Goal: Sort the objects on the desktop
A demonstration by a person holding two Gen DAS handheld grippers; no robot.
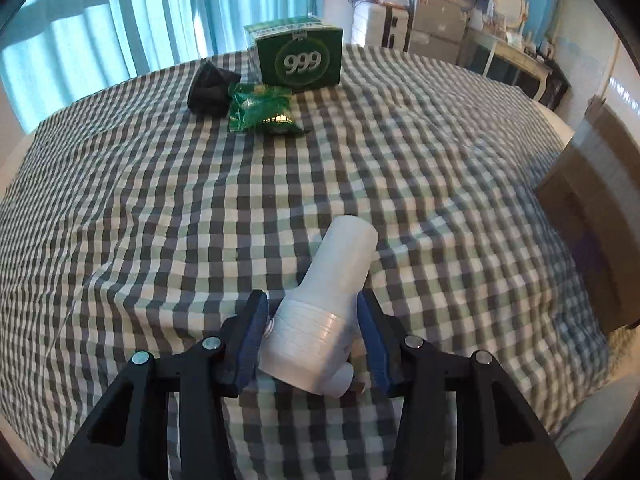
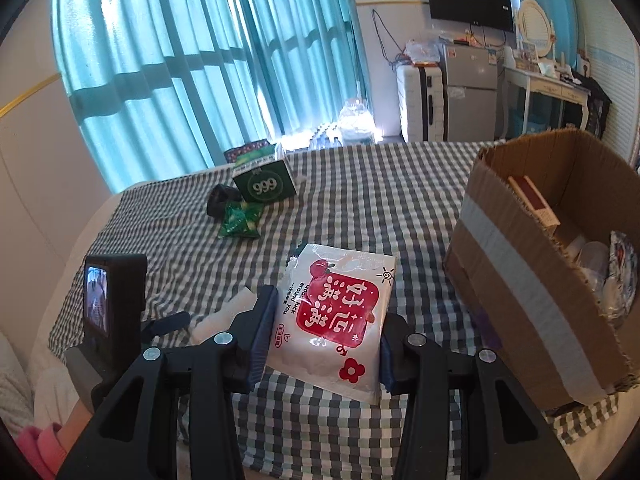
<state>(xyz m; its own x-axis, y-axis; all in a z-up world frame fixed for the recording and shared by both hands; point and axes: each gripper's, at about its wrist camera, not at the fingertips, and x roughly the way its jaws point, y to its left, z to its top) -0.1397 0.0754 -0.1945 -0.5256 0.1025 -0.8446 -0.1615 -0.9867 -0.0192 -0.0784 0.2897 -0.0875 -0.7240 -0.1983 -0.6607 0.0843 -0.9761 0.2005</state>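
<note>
A white plastic bottle lies on its side on the checked cloth at the near edge, its capped end toward the camera and its base pointing away. The left gripper straddles its neck end: the right blue pad sits against the bottle, the left pad is at or just off the cap, so whether the tongs truly clench it cannot be told. In the right wrist view, the right gripper is clenched on a white packet with a red printed label, both pads pressing on its sides, the packet tilted up above the cloth. To its left, the left gripper's camera block and a bit of the white bottle show, close beside it. To the right stands an open cardboard box with a pale tape strip down its side and several things inside. Far across the cloth, left of centre, a green box marked 999 stands upright, with a green foil bag lying just in front of it and a black crumpled object touching the bag's left side. Teal curtains hang behind.
</note>
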